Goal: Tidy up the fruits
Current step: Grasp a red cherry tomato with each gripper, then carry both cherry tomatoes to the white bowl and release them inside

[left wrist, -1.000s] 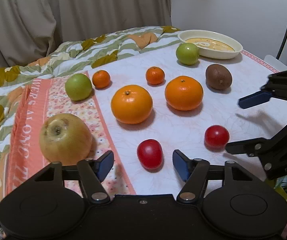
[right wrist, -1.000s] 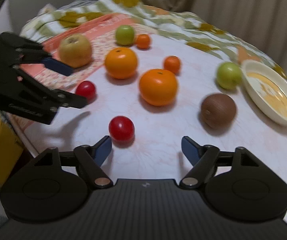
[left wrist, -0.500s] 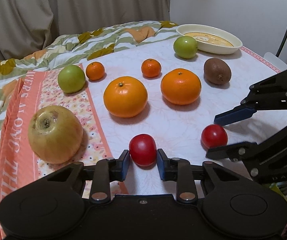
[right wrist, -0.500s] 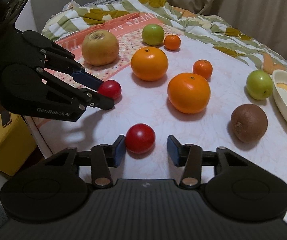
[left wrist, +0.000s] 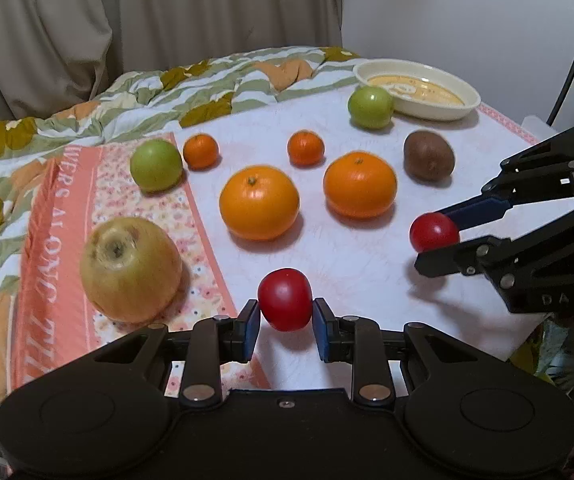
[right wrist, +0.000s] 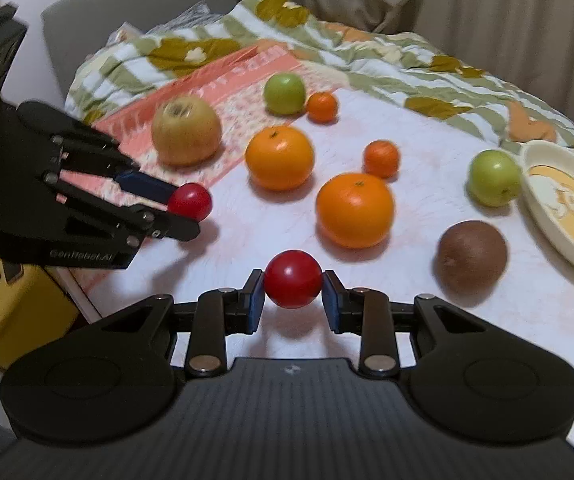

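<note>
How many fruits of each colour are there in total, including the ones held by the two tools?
Red: 2, one in the left tool, one in the right tool
Orange, large: 2
Orange, small: 2
Green: 2
Yellow: 1
Brown: 1
Total: 10

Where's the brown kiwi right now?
In the left wrist view the kiwi sits far right on the table, between the green apple and the nearer large orange.
</note>
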The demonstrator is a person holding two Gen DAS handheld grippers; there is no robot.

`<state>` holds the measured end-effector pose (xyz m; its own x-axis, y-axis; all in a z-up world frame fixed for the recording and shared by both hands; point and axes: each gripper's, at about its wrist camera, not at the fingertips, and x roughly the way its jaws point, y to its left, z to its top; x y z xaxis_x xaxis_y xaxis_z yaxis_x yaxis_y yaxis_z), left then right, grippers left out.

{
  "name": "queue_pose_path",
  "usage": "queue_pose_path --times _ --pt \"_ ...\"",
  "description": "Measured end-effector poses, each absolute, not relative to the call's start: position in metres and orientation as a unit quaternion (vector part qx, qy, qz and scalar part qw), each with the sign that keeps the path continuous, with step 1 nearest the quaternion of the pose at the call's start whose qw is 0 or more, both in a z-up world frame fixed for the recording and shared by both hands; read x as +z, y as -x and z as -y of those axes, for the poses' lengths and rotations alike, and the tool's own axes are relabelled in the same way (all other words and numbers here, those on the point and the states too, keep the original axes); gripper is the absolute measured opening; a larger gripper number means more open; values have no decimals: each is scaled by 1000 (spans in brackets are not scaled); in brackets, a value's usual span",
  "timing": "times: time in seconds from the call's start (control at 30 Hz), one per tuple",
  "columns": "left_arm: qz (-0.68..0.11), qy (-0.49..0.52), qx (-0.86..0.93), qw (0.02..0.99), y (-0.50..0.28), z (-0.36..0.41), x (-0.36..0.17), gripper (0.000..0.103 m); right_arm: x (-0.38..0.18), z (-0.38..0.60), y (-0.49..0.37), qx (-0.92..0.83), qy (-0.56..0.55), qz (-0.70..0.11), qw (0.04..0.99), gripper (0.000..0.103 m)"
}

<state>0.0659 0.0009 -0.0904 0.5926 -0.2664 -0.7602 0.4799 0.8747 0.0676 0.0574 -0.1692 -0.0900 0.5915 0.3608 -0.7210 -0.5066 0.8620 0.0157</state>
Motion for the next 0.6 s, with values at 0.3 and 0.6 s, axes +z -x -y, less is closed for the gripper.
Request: queue_pose_path --times 0.3,0.6 --pt "-377 -121 -202 896 -64 30 -35 31 -35 214 -52 210 68 -363 905 46" --pt "-347 -85 -153 921 -83 100 18 31 9 293 -71 201 74 -341 915 46"
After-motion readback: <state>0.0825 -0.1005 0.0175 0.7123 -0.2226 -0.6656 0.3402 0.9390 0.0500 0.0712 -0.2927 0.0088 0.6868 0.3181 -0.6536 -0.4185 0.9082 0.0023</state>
